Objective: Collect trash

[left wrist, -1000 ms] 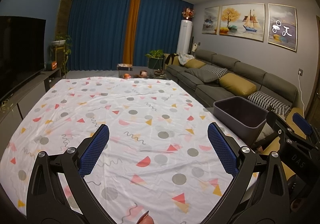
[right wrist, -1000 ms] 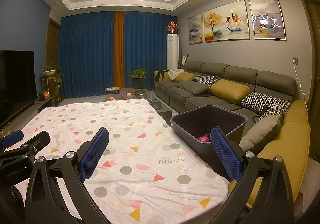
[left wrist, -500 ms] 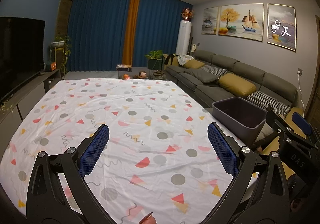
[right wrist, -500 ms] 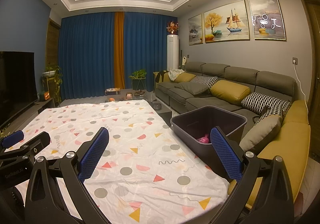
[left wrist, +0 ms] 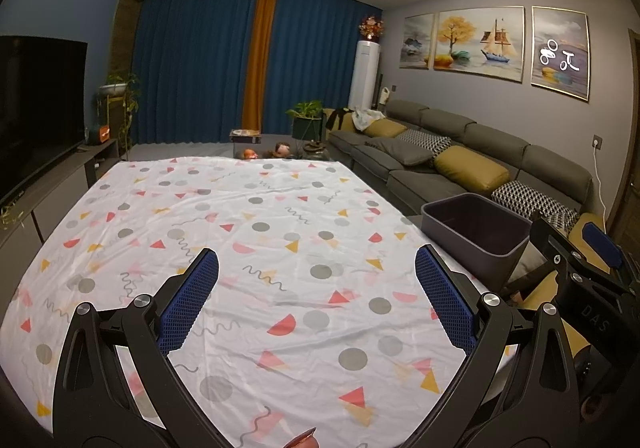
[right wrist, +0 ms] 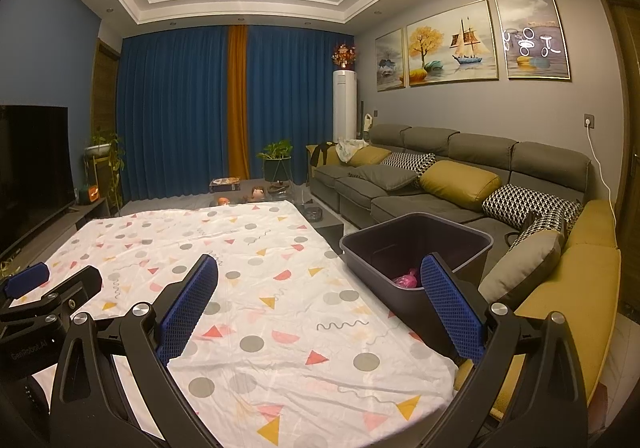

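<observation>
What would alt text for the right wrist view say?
The open right gripper hovers, holding nothing, over a table under a patterned cloth. A dark bin at the table's right edge holds pink trash. A grey sofa lines the right wall, with blue curtains behind.

Wrinkled matt cotton-like sheet (left wrist: 280,248) covers the table; the bin (right wrist: 416,248) looks smooth dull plastic; gripper pads (right wrist: 188,312) carry rough blue dimpled rubber on matt black plastic arms with shiny metal screws
</observation>
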Action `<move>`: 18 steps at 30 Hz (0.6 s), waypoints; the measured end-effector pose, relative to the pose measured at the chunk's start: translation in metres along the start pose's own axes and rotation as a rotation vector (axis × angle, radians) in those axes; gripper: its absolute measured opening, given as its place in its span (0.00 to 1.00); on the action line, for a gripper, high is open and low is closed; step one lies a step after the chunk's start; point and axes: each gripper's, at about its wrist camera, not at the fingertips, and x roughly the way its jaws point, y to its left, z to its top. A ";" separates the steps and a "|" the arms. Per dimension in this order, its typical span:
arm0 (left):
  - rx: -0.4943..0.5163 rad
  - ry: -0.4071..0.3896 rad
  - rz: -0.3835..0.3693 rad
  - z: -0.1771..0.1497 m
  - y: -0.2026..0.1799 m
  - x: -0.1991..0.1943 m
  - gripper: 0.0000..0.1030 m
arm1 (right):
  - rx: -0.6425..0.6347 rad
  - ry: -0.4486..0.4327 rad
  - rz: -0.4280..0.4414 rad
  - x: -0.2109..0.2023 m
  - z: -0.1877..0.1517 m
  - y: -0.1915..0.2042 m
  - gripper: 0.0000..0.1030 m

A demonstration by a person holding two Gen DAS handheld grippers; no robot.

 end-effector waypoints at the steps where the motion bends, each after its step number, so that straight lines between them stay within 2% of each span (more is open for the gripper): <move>1: 0.001 0.000 0.000 0.000 0.000 0.000 0.94 | 0.000 0.000 0.000 0.000 0.000 0.000 0.95; 18: 0.029 -0.014 -0.018 -0.003 -0.005 -0.002 0.93 | 0.007 0.004 -0.002 -0.001 0.002 0.000 0.95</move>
